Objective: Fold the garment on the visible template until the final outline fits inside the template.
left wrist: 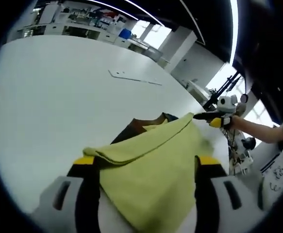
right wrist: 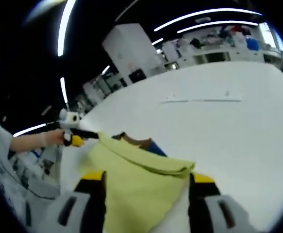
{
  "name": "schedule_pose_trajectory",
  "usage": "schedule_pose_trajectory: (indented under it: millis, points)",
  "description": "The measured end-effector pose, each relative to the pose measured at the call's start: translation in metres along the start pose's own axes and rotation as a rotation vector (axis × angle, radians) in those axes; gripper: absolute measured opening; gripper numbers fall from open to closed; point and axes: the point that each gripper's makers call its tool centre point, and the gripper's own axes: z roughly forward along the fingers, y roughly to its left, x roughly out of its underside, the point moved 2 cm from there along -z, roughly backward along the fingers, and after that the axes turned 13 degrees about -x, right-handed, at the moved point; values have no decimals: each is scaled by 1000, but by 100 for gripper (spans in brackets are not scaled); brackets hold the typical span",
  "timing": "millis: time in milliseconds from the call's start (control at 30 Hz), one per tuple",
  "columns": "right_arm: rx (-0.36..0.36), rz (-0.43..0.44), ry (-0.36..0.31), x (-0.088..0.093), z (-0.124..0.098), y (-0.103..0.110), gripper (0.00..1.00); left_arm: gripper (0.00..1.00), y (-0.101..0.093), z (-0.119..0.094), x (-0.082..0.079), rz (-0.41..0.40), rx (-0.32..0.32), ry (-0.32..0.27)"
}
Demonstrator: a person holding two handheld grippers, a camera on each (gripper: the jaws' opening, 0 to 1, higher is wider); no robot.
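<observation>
White tabletop (left wrist: 58,102) runs wide and bare toward a far wall of benches and shelving, with bright strip lights overhead and a white pillar at the far right in the left gripper view. On the far part of the table lies a thin outlined template (left wrist: 134,76), seen again as a faint line in the right gripper view (right wrist: 202,100), well apart from the cloth.

A yellow-green garment (left wrist: 151,170) is lifted between the two grippers. In the left gripper view it drapes over and between the left gripper (left wrist: 146,167), whose yellow-tipped black jaws stand wide apart, one on either side of the cloth. Whether they pinch any of it cannot be told, since the fabric hides the inner faces. A folded edge runs across near the jaw tips. Beyond it a brown piece (left wrist: 139,125) with a bit of blue shows under the yellow cloth.

In the same view the right gripper (left wrist: 214,119) comes in from the right, its tip touching the far corner of the garment, held by a hand (left wrist: 238,124).

In the right gripper view the garment (right wrist: 136,184) likewise lies between the right gripper (right wrist: 143,177) jaws, which stand wide apart, grip unclear. The left gripper (right wrist: 80,138) meets the cloth's far left corner, a hand (right wrist: 46,138) behind it.
</observation>
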Motion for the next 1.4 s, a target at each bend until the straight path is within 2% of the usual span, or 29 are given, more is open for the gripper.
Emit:
schedule_pose_trajectory:
  millis: [133, 233, 433, 567, 867, 1000, 1267, 1400]
  points:
    - [-17, 16, -12, -1, 9, 0, 66, 77, 0, 2, -2, 0, 1, -3]
    - [-15, 32, -5, 5, 17, -3, 65, 77, 0, 4, -4, -7, 4, -8]
    - [-16, 57, -52, -1, 29, -18, 66, 77, 6, 10, -11, -28, -4, -39]
    - [15, 65, -54, -4, 33, -36, 65, 77, 14, 14, -15, -70, -31, -60]
    - [20, 34, -26, -2, 27, -28, 64, 76, 16, 10, -11, -65, -41, -57]
    - [19, 1, -10, 1, 21, -20, 64, 76, 15, 1, -7, -18, -65, -59]
    - [32, -9, 1, 20, 2, -4, 63, 76, 5, -27, 15, 24, -82, -50]
    - [39, -10, 10, 30, -8, 5, 62, 74, 9, -36, 25, 49, -90, -48]
